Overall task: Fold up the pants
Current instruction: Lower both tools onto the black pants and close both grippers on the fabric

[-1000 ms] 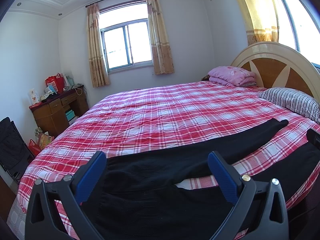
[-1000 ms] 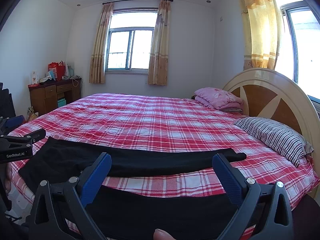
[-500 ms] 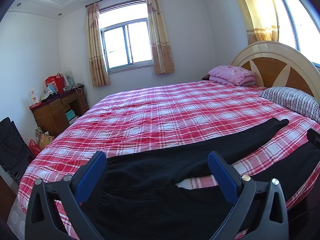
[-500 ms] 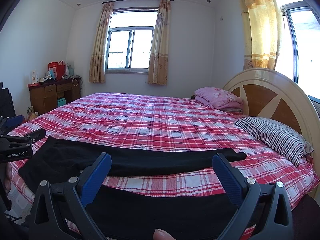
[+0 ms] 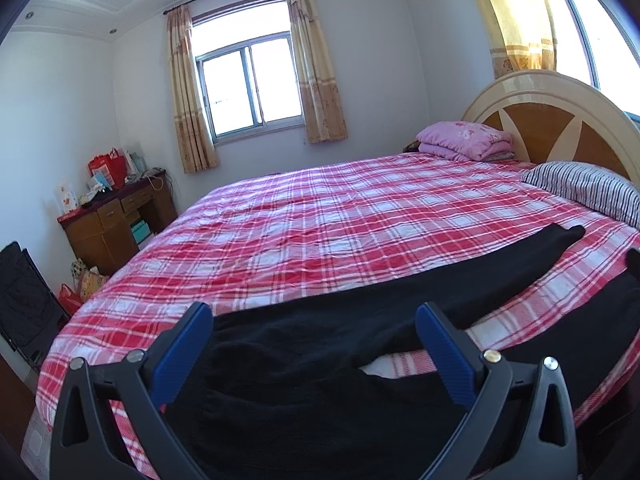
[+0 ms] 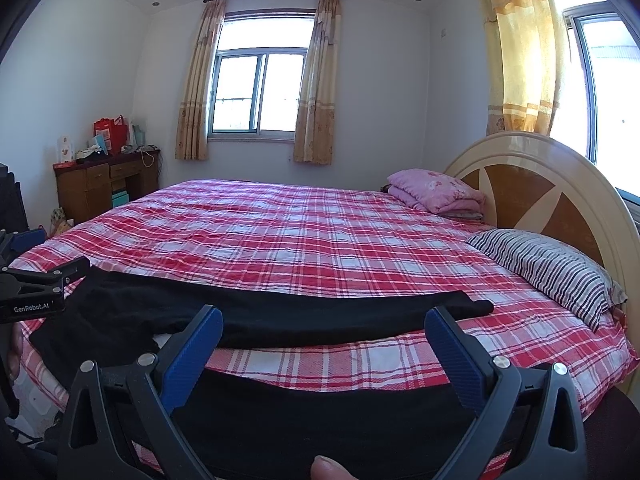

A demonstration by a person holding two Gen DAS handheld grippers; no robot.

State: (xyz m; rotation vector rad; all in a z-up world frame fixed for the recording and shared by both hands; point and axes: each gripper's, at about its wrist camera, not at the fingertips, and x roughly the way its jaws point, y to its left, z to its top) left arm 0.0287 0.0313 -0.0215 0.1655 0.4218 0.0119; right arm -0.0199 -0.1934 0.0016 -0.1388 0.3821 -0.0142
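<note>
Black pants (image 5: pixel 320 360) lie spread flat along the near edge of a bed with a red plaid cover (image 5: pixel 340 232). The waist is at the left and the two legs run to the right, with a strip of plaid between them. My left gripper (image 5: pixel 316 344) is open and empty, hovering over the waist end. My right gripper (image 6: pixel 324 348) is open and empty over the near leg (image 6: pixel 320 420), with the far leg (image 6: pixel 300 316) beyond it. The left gripper also shows at the left edge of the right wrist view (image 6: pixel 36 284).
A striped pillow (image 6: pixel 548 264) and folded pink bedding (image 6: pixel 436 192) lie by the round headboard (image 6: pixel 540 184) on the right. A wooden desk (image 6: pixel 100 184) with clutter stands at the far left wall. A dark bag (image 5: pixel 24 300) sits on the floor left of the bed.
</note>
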